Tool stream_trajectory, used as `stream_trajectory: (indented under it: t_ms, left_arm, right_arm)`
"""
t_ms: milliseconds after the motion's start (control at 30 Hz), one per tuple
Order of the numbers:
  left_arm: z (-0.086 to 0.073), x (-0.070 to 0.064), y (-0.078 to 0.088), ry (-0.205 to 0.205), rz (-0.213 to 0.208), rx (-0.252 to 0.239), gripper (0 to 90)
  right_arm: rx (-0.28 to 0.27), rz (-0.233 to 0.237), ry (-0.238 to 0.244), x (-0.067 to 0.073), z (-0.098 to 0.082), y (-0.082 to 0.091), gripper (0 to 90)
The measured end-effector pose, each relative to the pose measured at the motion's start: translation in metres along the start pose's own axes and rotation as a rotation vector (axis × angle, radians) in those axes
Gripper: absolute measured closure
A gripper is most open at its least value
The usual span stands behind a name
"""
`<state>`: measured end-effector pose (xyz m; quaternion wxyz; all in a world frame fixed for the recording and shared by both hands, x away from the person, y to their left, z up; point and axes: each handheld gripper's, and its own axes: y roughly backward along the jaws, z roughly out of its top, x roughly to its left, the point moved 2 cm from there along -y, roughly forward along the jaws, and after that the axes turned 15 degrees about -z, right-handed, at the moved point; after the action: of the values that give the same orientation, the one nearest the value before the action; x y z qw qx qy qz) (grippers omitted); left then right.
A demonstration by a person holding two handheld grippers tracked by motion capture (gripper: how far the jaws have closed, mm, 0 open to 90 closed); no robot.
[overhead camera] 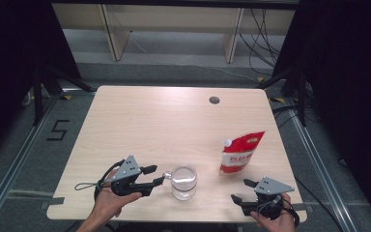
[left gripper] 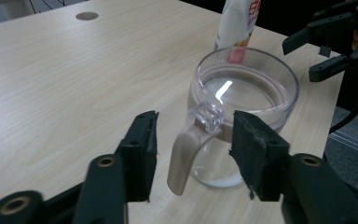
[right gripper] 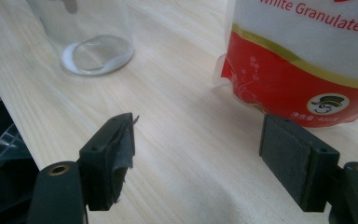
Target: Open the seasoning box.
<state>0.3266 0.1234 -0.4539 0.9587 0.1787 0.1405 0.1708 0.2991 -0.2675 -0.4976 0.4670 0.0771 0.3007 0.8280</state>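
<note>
Left gripper (left gripper: 193,156) straddles the clear glass mug's (left gripper: 244,100) curved handle.

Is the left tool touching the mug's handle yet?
Apart. In the left gripper view, the handle of the glass mug sits between the left tool's jaws, with bare table visible on both sides of it.

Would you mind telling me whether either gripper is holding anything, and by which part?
Nothing is held. The left gripper straddles the clear glass mug's handle without pressing it; the right gripper is open over bare table.

Lab (floor rails (overhead camera: 9,171), dark curtains (overhead camera: 348,72))
</note>
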Motion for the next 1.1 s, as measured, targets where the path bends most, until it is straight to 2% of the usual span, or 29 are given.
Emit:
stream_trajectory:
  t_ms: [33, 67, 100, 167, 200, 233, 267, 333, 367, 400, 467, 500, 567, 600, 633, 667, 700, 767, 800, 833, 900, 933, 967, 1000, 1100]
  left_arm:
    - [0.001, 0.0, 0.0, -0.009, -0.001, -0.006, 57.9]
    - [0.003, 0.0, 0.0, -0.04, -0.003, -0.008, 62.8]
    - [0.005, 0.0, 0.001, -0.043, 0.011, -0.014, 66.2]
    - [0.009, 0.002, 0.001, -0.059, 0.01, -0.034, 73.7]
    - [0.01, 0.003, 0.0, -0.063, 0.011, -0.037, 76.2]
    - [0.011, 0.004, -0.001, -0.068, 0.017, -0.032, 78.7]
    - [0.012, 0.004, -0.003, -0.067, 0.014, -0.028, 80.5]
    - [0.012, 0.006, -0.008, -0.075, 0.004, -0.021, 83.6]
    - [0.011, 0.005, -0.011, -0.064, 0.007, -0.018, 84.2]
    - [0.012, 0.005, -0.013, -0.075, -0.001, -0.016, 84.8]
    - [0.01, 0.002, -0.018, -0.063, -0.006, -0.008, 85.6]
    - [0.01, 0.002, -0.02, -0.082, -0.002, 0.009, 85.7]
    - [0.009, 0.002, -0.02, -0.093, 0.005, 0.019, 86.1]
    - [0.009, 0.002, -0.02, -0.094, -0.003, 0.01, 86.1]
    - [0.008, 0.002, -0.02, -0.07, 0.006, 0.003, 86.0]
    - [0.008, 0.004, -0.019, -0.085, 0.005, 0.004, 85.6]
    - [0.007, 0.004, -0.018, -0.07, 0.005, 0.001, 85.3]
    - [0.006, 0.004, -0.018, -0.071, -0.003, -0.008, 85.3]
    - [0.006, 0.004, -0.018, -0.073, 0.001, -0.005, 85.2]
    - [0.006, 0.004, -0.018, -0.077, 0.004, -0.002, 85.2]
    - [0.006, 0.004, -0.018, -0.076, 0.001, -0.009, 85.2]
    - [0.006, 0.004, -0.018, -0.08, 0.001, -0.009, 85.2]
    - [0.005, 0.004, -0.019, -0.073, -0.002, -0.016, 85.2]
    - [0.005, 0.004, -0.019, -0.061, -0.001, -0.023, 85.1]
    - [0.004, 0.003, -0.019, -0.06, 0.013, -0.023, 85.1]
  right_arm:
    - [0.014, 0.004, -0.027, 0.003, 0.0, 0.002, 26.6]
    - [-0.011, 0.007, 0.005, 0.001, 0.0, 0.0, 25.3]
    - [-0.014, 0.003, 0.003, 0.001, 0.0, 0.0, 24.5]
    - [0.006, -0.001, -0.023, 0.003, -0.001, 0.0, 24.1]
    - [-0.011, -0.008, -0.005, 0.002, -0.001, -0.001, 23.3]
    - [-0.012, -0.004, -0.007, 0.001, -0.001, -0.002, 22.2]
    - [0.003, -0.005, -0.032, 0.002, -0.001, 0.0, 21.4]
    - [-0.019, -0.012, -0.023, 0.001, -0.001, 0.0, 21.1]
    - [-0.018, -0.021, -0.02, 0.001, -0.001, 0.002, 21.9]
    - [-0.006, -0.017, -0.032, 0.003, -0.001, 0.003, 22.9]
    - [-0.008, -0.007, -0.017, 0.002, -0.001, 0.002, 22.9]
    - [-0.009, -0.009, -0.026, 0.003, -0.001, 0.002, 23.2]
    - [-0.017, -0.018, -0.016, 0.002, 0.0, 0.002, 24.5]
    - [-0.022, -0.019, -0.013, 0.002, 0.001, 0.002, 25.3]
    - [-0.03, -0.02, -0.007, 0.002, 0.001, 0.002, 25.9]
    - [-0.039, -0.013, -0.001, 0.003, 0.002, 0.002, 26.5]
    - [-0.03, 0.013, -0.015, 0.004, 0.002, 0.002, 27.0]
    - [-0.041, -0.003, -0.02, 0.006, 0.003, 0.004, 28.3]
    - [-0.051, 0.001, -0.002, 0.005, 0.004, 0.003, 29.4]
    - [-0.044, 0.007, -0.012, 0.007, 0.004, 0.004, 30.5]
    - [-0.07, 0.013, 0.007, 0.008, 0.006, 0.004, 38.3]
    - [-0.064, 0.025, -0.019, 0.011, 0.007, 0.006, 42.1]
    - [-0.094, 0.032, 0.004, 0.01, 0.009, 0.006, 43.4]
    - [-0.107, 0.034, -0.01, 0.012, 0.011, 0.007, 45.4]
    - [-0.15, 0.036, 0.017, 0.017, 0.018, 0.008, 50.8]
